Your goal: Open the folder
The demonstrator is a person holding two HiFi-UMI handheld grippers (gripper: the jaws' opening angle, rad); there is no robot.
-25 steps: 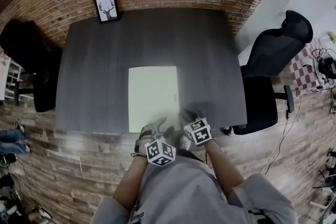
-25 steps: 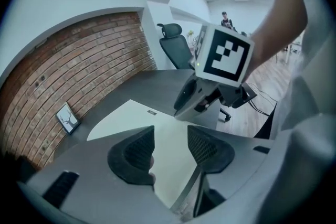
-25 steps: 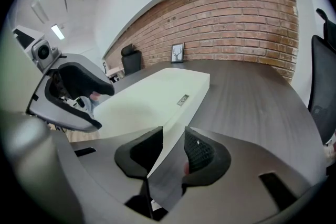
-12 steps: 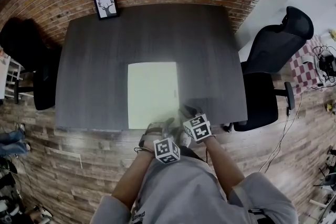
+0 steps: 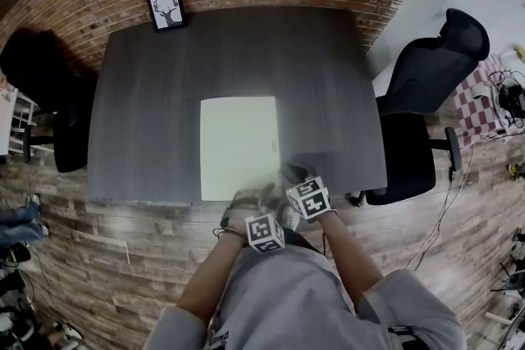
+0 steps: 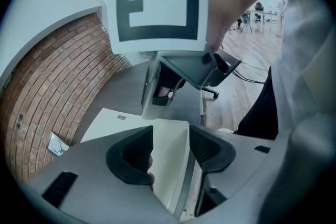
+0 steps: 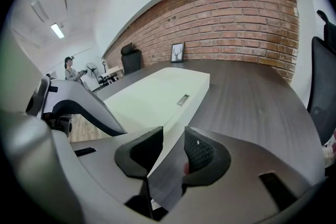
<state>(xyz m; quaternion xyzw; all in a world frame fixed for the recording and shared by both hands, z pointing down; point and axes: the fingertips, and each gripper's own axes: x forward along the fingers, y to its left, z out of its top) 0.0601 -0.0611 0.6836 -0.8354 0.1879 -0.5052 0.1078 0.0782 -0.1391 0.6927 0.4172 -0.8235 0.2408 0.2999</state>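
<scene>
A pale green folder point(image 5: 238, 145) lies shut and flat on the dark grey table point(image 5: 156, 94), its near edge at the table's front. A small label point(image 5: 273, 145) sits on its right edge. My left gripper point(image 5: 248, 197) hovers over the folder's near right corner, jaws wide open and pads clear of it; the folder point(image 6: 126, 124) shows through the gap of the left gripper point(image 6: 170, 148). Just right of that corner, my right gripper point(image 5: 289, 175) hangs over the table. In the right gripper view the right gripper point(image 7: 172, 152) stands slightly open, the folder point(image 7: 157, 96) edge running through the gap.
A framed deer picture point(image 5: 166, 8) leans on the brick wall at the table's far left. One black office chair point(image 5: 426, 86) stands right of the table, and another dark chair point(image 5: 45, 94) stands left. A wood-plank floor lies below the front edge.
My left gripper has sunk toward the table's front edge and rolled, its marker cube shifting right. The right gripper and the folder have stayed put.
</scene>
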